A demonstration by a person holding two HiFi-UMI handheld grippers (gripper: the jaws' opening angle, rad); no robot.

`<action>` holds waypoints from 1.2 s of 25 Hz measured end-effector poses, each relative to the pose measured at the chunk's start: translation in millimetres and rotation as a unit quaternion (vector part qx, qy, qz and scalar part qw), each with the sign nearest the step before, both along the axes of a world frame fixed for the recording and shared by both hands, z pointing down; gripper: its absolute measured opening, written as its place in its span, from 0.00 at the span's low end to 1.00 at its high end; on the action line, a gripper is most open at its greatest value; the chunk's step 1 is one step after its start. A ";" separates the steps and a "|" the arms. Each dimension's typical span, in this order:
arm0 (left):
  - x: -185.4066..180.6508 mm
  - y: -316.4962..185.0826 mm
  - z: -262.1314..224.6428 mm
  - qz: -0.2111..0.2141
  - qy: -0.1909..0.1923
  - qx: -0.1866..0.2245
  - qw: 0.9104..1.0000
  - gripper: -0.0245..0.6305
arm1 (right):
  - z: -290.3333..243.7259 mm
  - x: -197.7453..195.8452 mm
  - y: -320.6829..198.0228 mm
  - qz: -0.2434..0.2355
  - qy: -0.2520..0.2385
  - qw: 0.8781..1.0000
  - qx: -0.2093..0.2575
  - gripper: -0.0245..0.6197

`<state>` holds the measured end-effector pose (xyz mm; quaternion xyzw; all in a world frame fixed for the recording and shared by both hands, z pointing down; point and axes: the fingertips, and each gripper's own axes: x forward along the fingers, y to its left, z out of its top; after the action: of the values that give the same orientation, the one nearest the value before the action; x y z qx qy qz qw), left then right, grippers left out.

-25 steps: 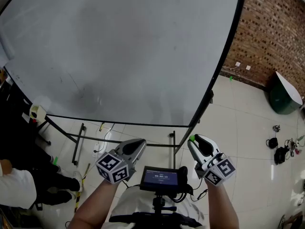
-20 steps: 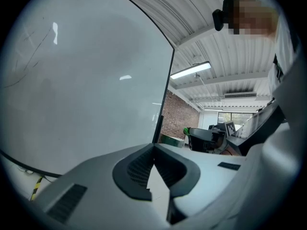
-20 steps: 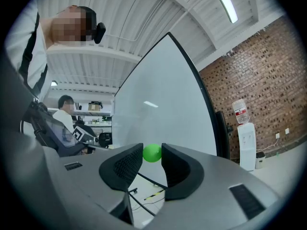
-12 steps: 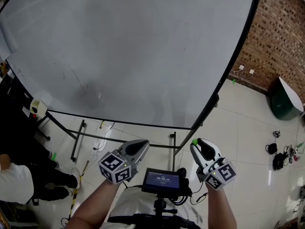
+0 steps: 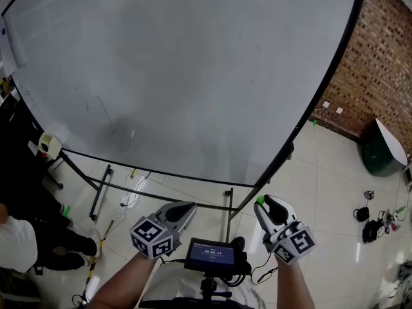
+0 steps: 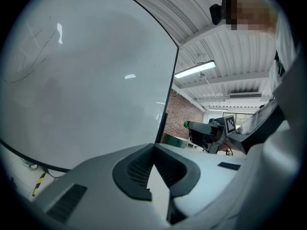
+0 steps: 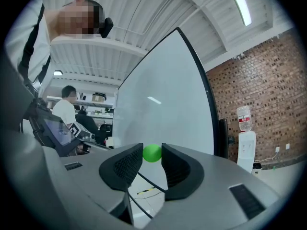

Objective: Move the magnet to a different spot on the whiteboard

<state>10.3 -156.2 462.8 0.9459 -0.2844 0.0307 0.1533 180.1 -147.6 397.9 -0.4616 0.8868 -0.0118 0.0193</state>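
Pinching a small, round, bright green magnet (image 7: 152, 152) between its tips, the right gripper (image 7: 152, 157) holds it low in front of the person, off the whiteboard (image 5: 180, 76) and near the board's lower right corner. The left gripper (image 6: 153, 148) has its jaws pressed together at the tips with nothing between them. The whiteboard is wide, grey-white and black-framed, and stands on a pale tiled floor (image 5: 322, 172). A brick wall (image 5: 380, 63) runs to the right, with a water dispenser (image 7: 244, 147) against it. A dark green bin (image 5: 380, 153) stands by the wall; I cannot tell its contents.
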 end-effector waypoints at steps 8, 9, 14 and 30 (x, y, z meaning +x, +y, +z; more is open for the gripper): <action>-3.7 -6.0 3.2 -0.016 0.003 -0.006 1.000 0.08 | -5.0 -0.9 -16.2 -0.004 0.053 0.999 0.011 0.28; -3.0 -6.6 3.1 -0.016 0.004 -0.007 1.000 0.08 | -7.1 -2.3 -18.1 -0.006 0.064 0.998 0.015 0.28; -3.3 -12.1 -4.2 -0.023 0.006 -0.005 1.000 0.08 | -15.4 -12.5 -29.8 -0.025 0.142 0.989 0.028 0.28; -36.7 -27.2 -5.9 -0.065 0.000 -0.005 0.998 0.08 | -56.5 -48.7 -85.1 -0.028 0.253 0.961 0.106 0.28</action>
<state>-26.4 -183.3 456.9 0.9246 -0.3450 0.0217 0.1598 131.4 -232.7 341.4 -0.4202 0.8714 0.1985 -0.1570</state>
